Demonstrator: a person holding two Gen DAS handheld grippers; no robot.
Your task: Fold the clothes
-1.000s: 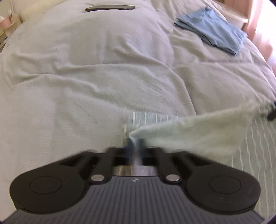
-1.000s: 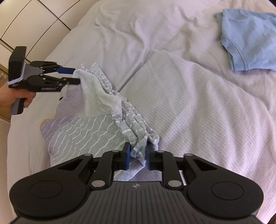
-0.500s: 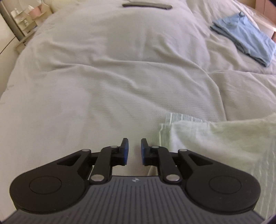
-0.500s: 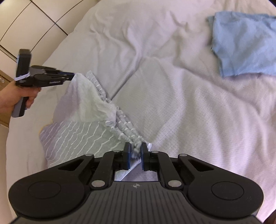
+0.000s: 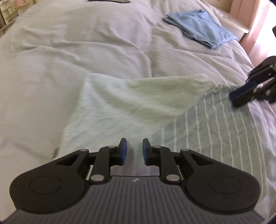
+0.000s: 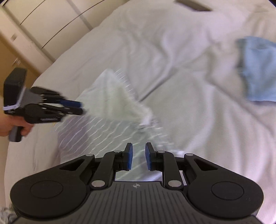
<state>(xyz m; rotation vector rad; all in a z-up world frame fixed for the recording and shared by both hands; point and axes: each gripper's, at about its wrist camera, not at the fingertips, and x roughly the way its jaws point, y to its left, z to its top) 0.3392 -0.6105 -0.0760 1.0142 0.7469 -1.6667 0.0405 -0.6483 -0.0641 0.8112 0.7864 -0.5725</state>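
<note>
Mostly rumpled white bed (image 5: 72, 56), pale cabinets (image 6: 43, 25) behind

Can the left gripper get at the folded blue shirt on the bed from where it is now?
Probably yes: the left gripper is open and empty, and only bare duvet lies between it and the folded blue shirt, though at some distance.

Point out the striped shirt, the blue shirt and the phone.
striped shirt (image 5: 215, 124): left wrist view, on its grey striped front.
blue shirt (image 5: 200, 29): left wrist view, middle of the folded stack.
phone (image 6: 193, 6): right wrist view, on its dark, blurred body.
</note>
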